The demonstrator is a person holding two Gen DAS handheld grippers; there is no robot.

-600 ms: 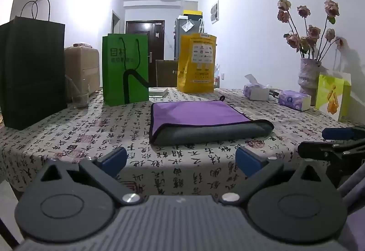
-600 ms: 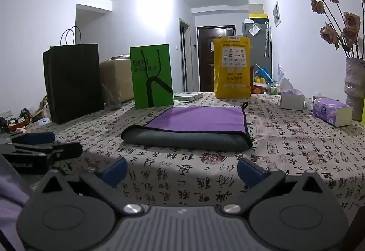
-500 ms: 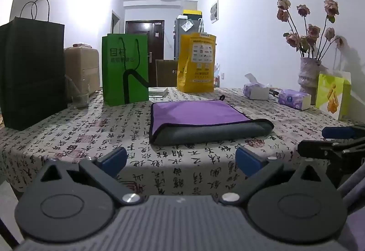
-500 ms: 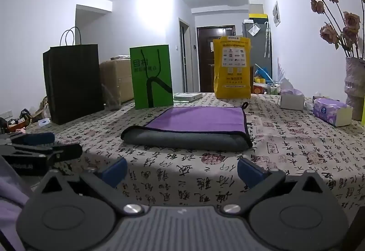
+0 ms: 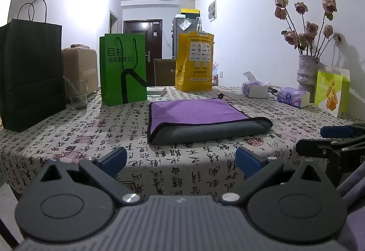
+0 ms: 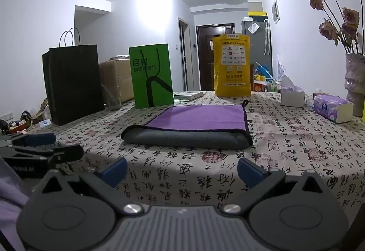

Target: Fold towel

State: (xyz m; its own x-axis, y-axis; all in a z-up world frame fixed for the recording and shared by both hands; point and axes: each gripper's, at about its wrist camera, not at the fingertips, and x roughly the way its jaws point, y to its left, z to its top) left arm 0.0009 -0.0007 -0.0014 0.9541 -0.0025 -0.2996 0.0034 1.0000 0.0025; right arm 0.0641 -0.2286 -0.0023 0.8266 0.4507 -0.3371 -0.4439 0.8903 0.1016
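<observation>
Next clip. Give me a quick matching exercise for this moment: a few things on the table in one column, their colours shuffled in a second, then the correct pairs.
Things:
1. towel top face
2. bag beside the glass
3. bag in front of the door
4. bag with the looped black stripe

Colours:
A. yellow
B. green
C. purple
D. black

Pairs: 1-C, 2-D, 3-A, 4-B

— What colour is the towel [image 5: 200, 111]?
— Purple on top, grey underneath, dark trim. My fingertips [image 5: 114, 157] are blue.
— And the tablecloth [image 6: 296, 148]?
— Cream, printed with black calligraphy and reddish seals. Green bag [image 5: 123, 68], yellow bag [image 5: 195, 61], black bag [image 6: 73, 82].
</observation>
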